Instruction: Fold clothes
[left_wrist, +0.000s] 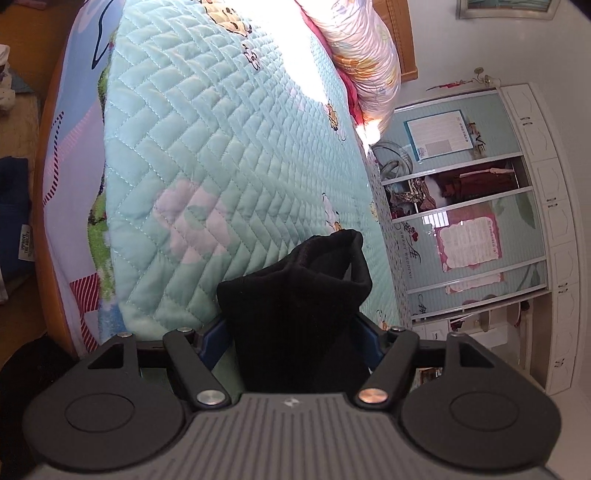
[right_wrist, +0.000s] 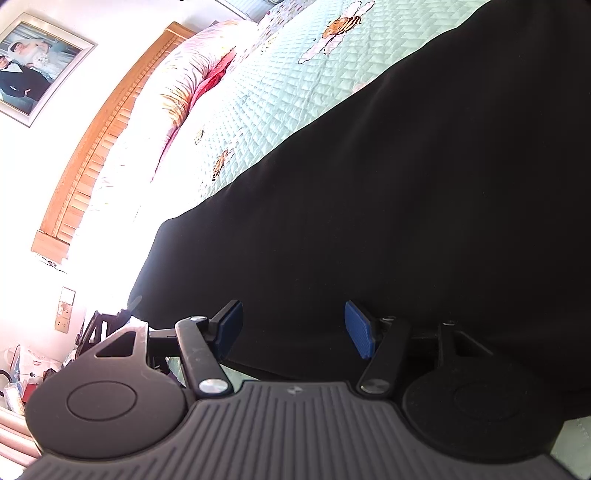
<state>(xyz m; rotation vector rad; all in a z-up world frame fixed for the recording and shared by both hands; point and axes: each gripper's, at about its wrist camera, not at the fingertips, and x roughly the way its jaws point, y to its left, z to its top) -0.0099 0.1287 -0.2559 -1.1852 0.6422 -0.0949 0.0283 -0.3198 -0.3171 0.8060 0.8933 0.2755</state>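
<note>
Over the quilt (left_wrist: 221, 155), left tongs (left_wrist: 295, 343) gape around bunched black garment (left_wrist: 295, 295); right tongs (right_wrist: 293, 328) stand wide.

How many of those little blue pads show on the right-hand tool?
2: one blue pad on the left finger, the other on the right finger, both over the black garment.

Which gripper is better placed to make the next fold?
Left, probably. A bunched end of the black garment stands between the left gripper pads. The right gripper is open, its pads clear of the cloth.
</note>
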